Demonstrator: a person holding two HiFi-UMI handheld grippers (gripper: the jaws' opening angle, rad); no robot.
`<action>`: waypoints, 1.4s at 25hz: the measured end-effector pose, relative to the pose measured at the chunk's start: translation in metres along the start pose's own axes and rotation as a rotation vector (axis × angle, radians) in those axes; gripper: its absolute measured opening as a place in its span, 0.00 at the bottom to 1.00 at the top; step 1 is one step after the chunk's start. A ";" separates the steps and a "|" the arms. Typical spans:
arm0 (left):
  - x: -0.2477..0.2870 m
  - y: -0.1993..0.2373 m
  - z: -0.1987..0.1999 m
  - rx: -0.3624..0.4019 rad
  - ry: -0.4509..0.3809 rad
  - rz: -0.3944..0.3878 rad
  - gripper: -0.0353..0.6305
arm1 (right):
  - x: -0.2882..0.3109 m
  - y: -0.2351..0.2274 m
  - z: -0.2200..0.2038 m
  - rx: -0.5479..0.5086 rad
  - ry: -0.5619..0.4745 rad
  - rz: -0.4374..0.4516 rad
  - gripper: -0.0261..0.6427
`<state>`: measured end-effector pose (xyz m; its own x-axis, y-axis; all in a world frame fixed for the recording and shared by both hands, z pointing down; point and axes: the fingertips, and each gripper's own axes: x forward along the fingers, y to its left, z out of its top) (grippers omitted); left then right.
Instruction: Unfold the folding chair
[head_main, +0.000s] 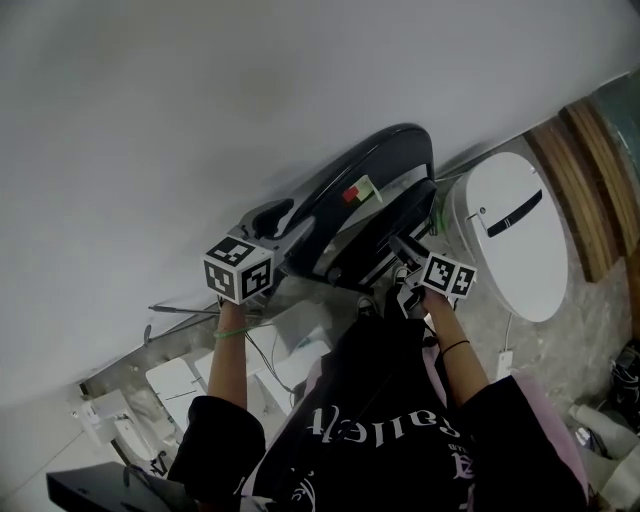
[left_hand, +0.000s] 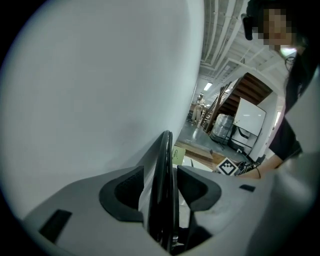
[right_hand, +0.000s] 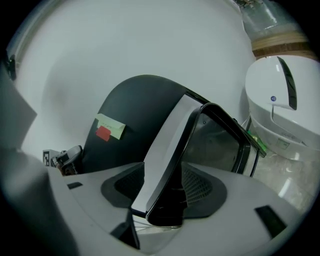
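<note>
Left gripper (left_hand: 161, 185) and right gripper (right_hand: 165, 189) are held open astride the folding chair (head_main: 385, 165); its edges should be clamped firmly before spreading.

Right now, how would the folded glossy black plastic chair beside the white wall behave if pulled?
Probably stiff: the folded glossy black plastic chair shows hard curved shells. Likely tippy: it stands thin beside the white wall. Its shiny edges may slip.

Plain white wall (head_main: 200, 120), speckled stone floor (head_main: 560, 350), rounded white appliance (head_main: 510, 235) — wooden trim (head_main: 588, 190) beside it
</note>
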<state>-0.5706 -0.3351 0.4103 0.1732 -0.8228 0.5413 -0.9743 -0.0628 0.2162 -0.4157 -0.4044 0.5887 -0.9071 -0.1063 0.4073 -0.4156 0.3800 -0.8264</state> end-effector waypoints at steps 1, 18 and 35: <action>0.006 -0.001 0.005 0.013 0.017 -0.011 0.34 | 0.005 -0.004 0.003 0.012 -0.001 -0.004 0.36; 0.063 -0.004 0.009 0.047 0.230 -0.043 0.34 | 0.082 -0.030 -0.001 0.179 0.064 0.017 0.37; 0.072 -0.025 -0.035 0.198 0.545 -0.132 0.17 | 0.070 -0.032 -0.003 0.295 0.002 0.099 0.12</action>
<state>-0.5287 -0.3735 0.4722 0.2928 -0.3955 0.8705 -0.9387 -0.2922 0.1830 -0.4657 -0.4217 0.6447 -0.9443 -0.0802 0.3192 -0.3265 0.1052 -0.9393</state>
